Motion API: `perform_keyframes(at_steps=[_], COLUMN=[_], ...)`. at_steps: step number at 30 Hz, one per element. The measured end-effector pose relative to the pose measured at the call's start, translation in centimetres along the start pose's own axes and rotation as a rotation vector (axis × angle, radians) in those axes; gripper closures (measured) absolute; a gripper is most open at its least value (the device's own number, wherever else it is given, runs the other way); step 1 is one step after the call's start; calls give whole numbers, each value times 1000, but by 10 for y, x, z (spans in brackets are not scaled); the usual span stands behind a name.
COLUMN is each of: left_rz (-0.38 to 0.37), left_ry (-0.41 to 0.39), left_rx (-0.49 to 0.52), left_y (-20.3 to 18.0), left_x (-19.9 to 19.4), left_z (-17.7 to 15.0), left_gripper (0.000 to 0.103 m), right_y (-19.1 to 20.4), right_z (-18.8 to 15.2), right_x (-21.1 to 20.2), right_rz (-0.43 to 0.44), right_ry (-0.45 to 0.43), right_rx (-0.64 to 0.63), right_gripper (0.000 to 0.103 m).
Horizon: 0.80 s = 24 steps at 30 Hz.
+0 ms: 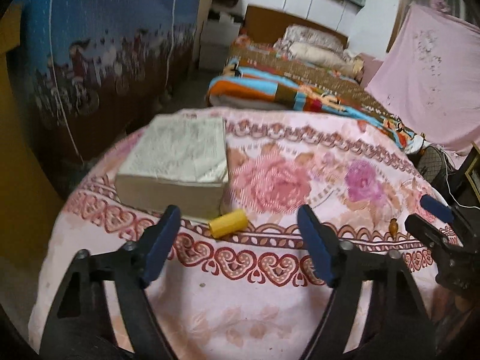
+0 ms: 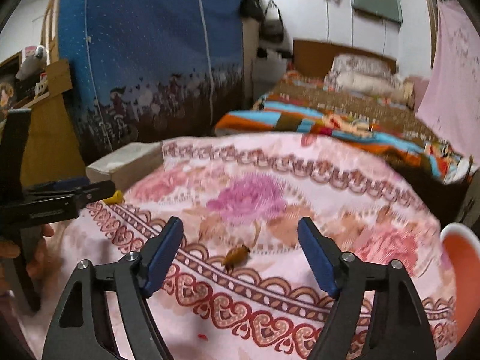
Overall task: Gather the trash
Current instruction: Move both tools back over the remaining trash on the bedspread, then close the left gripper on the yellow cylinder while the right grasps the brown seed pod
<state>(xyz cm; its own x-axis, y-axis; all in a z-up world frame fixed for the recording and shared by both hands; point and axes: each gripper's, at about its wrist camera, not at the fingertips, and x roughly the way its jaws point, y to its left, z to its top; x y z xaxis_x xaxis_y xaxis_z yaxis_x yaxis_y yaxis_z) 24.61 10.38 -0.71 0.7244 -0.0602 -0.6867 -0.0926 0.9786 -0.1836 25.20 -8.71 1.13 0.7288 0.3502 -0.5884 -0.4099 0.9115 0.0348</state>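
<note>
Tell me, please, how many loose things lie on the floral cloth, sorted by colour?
Yellow: 1, the yellow cylinder
Brown: 1, the small brown scrap
Pale grey: 1, the thick book
Red: 1, a tiny red fleck
Total: 4

Both grippers, left gripper [image 1: 240, 234] and right gripper [image 2: 240, 247], share matte black triangular arms, silver pivot screws and blue pads [image 2: 163, 258].
</note>
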Motion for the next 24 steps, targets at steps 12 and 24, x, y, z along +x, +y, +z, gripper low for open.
perform_keyframes(at_steps=[12, 24], left_rz=[24, 44], left_ry=[93, 86], left_rx=[-72, -48], left_y=[4, -4], left_x=[20, 14], left_z=[2, -2], left_gripper=[69, 87], right_y=[1, 1], right_z=[-7, -6], right_x=[27, 31], right_rz=[86, 113], right_ry=[161, 173], right_rx=[6, -1], right_gripper=[61, 88])
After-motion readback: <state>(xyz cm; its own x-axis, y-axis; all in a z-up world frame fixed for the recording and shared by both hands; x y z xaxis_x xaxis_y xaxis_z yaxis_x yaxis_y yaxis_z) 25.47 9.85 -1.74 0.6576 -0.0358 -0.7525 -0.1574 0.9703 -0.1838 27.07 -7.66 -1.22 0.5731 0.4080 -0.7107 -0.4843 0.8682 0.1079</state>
